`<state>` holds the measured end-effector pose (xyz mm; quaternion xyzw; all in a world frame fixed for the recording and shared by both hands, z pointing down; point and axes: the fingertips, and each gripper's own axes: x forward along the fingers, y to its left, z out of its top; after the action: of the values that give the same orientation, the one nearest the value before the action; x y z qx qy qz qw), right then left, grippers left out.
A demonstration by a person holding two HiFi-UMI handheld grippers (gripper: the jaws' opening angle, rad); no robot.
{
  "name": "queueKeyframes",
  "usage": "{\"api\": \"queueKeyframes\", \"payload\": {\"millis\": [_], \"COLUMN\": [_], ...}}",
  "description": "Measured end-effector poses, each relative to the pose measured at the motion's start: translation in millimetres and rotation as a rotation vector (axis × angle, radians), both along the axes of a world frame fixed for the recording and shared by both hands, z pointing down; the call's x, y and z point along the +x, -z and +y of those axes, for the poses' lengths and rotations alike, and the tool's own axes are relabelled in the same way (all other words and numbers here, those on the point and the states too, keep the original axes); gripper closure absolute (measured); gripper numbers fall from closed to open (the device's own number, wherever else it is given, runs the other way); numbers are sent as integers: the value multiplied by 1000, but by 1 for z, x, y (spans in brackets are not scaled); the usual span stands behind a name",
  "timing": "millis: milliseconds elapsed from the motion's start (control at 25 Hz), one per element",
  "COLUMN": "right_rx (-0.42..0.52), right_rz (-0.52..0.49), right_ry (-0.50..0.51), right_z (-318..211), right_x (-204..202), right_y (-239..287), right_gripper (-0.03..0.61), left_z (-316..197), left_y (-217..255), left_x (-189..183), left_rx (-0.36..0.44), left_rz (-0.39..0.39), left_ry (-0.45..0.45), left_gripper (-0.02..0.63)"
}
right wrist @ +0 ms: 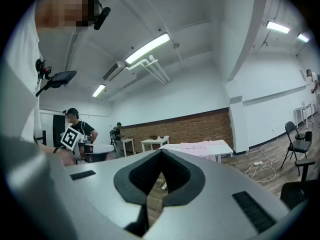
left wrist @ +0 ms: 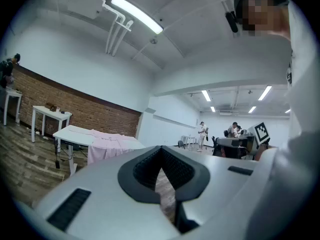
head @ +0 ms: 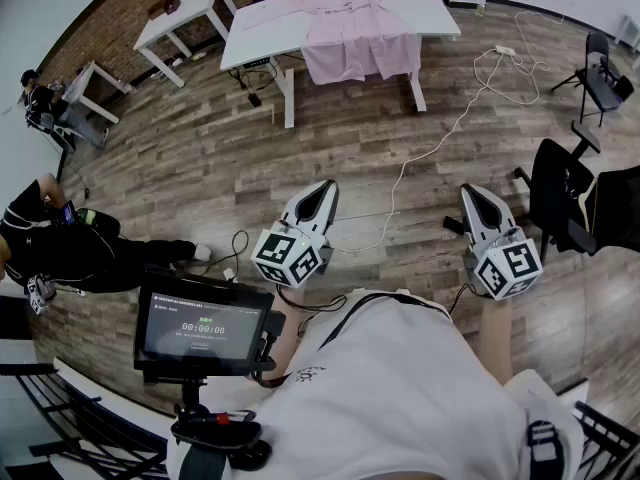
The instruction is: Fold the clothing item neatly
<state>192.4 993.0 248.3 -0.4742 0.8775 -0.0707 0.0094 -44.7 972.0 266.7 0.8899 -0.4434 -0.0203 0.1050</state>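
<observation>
Black monitor (head: 204, 326) reads 00:00:00; pink garment (head: 358, 38) drapes white table (head: 255, 38).

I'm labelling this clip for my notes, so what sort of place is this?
Probably an office-style lab or workroom: a white table with a pink garment spread on it, a brick wall behind, and office chairs nearby.

Left claw (head: 325, 185) and right claw (head: 473, 192) closed, seemingly level.

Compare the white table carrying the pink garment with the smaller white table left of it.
The garment table is larger, with the pink garment draped over its near edge; the smaller table holds only a few small items, near the brick wall. Both are white.
</observation>
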Motion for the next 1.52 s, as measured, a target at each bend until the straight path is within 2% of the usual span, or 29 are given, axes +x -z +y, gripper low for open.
{"api": "queueKeyframes", "payload": {"millis": [400, 920, 1200, 1520], "right_rx": [-1, -18, -40, -65], "right_rz": [7, -34, -29, -34], "right_ry": [3, 5, 27, 63], "right_z": [2, 0, 3, 11], "right_x": [2, 20, 32, 56], "right_y": [-1, -5, -11, -29], "right_gripper": [577, 577, 577, 577], "left_z": [1, 1, 4, 16], "left_y": [-2, -5, -12, -19], "left_x": [3, 15, 32, 52], "left_rx": [-4, -17, -36, -44], "left_rz": [0, 5, -36, -14], "left_ry": [-3, 4, 18, 59], "left_gripper": [612, 612, 612, 612]}}
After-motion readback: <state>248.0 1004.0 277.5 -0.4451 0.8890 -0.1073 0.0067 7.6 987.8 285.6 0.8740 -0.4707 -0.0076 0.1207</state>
